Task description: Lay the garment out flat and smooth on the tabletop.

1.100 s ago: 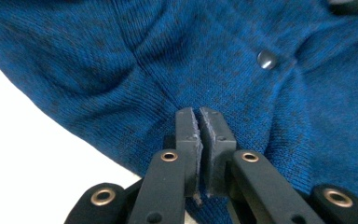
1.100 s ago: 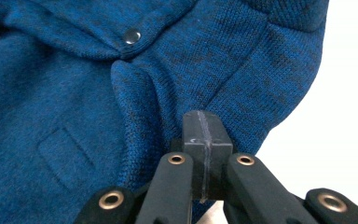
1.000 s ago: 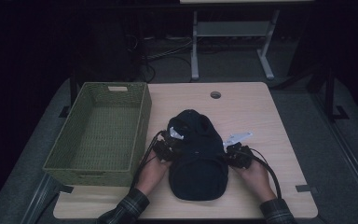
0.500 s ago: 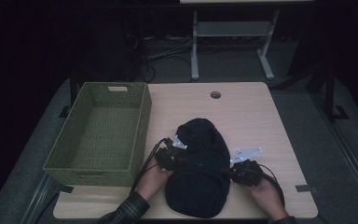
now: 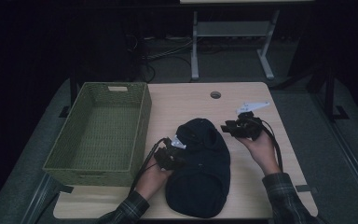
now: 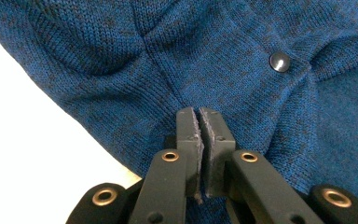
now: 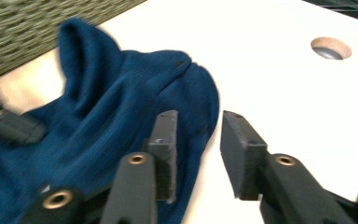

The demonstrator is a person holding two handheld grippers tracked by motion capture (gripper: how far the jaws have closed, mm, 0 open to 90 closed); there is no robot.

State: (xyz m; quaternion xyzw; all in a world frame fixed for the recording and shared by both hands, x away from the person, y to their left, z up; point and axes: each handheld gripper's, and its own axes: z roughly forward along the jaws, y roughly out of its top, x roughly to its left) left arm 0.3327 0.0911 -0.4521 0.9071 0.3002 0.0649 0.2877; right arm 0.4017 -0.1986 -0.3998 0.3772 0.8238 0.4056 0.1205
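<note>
Item, blue sweater (image 5: 199, 170) lying near-centre on the table (image 5: 177, 100), right of the basket (image 5: 98, 126): I am keeping the left gripper (image 6: 199, 122) pinched on its left edge while the right gripper (image 7: 198, 133), jaws just opening with nothing between them, is hovering free; a one-sided pull risks dragging and unfolding it.

A dim lab: bare desk (image 5: 177, 100), floor cables (image 5: 163, 51), grey carpet (image 5: 335, 154).

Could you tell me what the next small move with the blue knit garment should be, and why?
Probably bring the right gripper back to the garment for a fresh hold: its jaws have just been opening, nothing between them, while the left gripper is shut at the fabric beside the green basket.
</note>
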